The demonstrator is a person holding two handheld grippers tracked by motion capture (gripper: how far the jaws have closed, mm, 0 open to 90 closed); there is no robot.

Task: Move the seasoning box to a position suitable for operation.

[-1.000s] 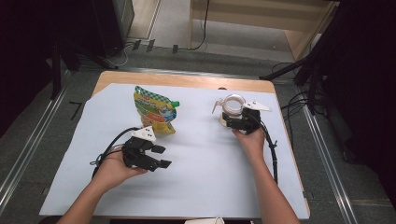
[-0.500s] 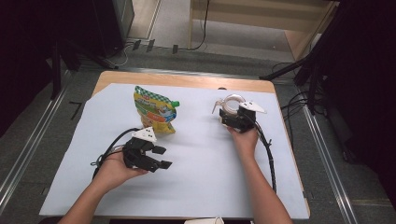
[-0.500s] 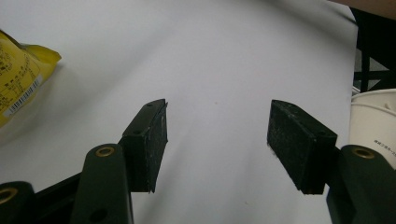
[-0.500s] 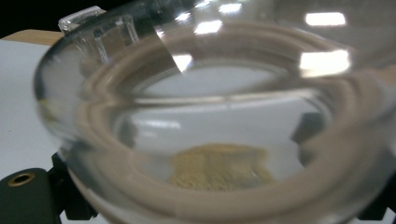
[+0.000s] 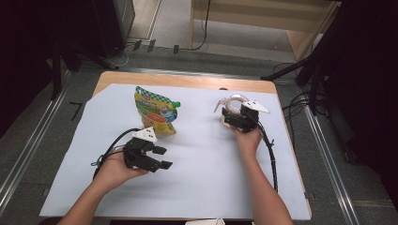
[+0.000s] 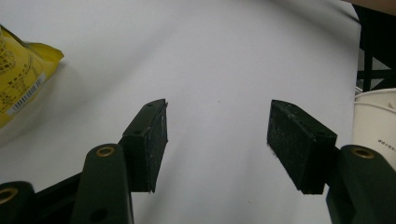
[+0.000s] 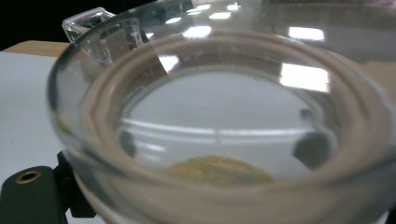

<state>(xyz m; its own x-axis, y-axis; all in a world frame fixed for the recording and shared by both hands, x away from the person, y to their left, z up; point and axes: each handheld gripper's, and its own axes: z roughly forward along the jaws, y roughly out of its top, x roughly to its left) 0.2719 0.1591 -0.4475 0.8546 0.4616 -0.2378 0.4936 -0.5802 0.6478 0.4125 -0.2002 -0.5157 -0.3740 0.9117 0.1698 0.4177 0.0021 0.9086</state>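
A clear glass jar [image 5: 236, 101] with a beige ring and a small clear tab stands at the right on the white sheet. My right gripper [image 5: 234, 115] reaches it from the near side. In the right gripper view the jar [image 7: 224, 84] is very close, tilted mouth toward the camera, with some yellow-brown stuff [image 7: 219, 169] at its bottom. The gripper [image 7: 219, 144] has a dark pad showing through the glass on each side, closed on the jar. A yellow-green pouch [image 5: 155, 112] with a green cap lies left of centre. Below it my left gripper [image 5: 163, 158] is open with nothing in it [image 6: 217, 140].
The white sheet [image 5: 202, 178] covers most of a wooden table [image 5: 187, 80]. A white paper cup [image 6: 373, 121] stands near the front edge; its rim [image 5: 206, 221] is at the bottom of the high view. Cables trail from both grippers. Metal rails run along both sides.
The right hand and the jar have edged slightly to the left. The left hand has kept still with its jaws the same width.
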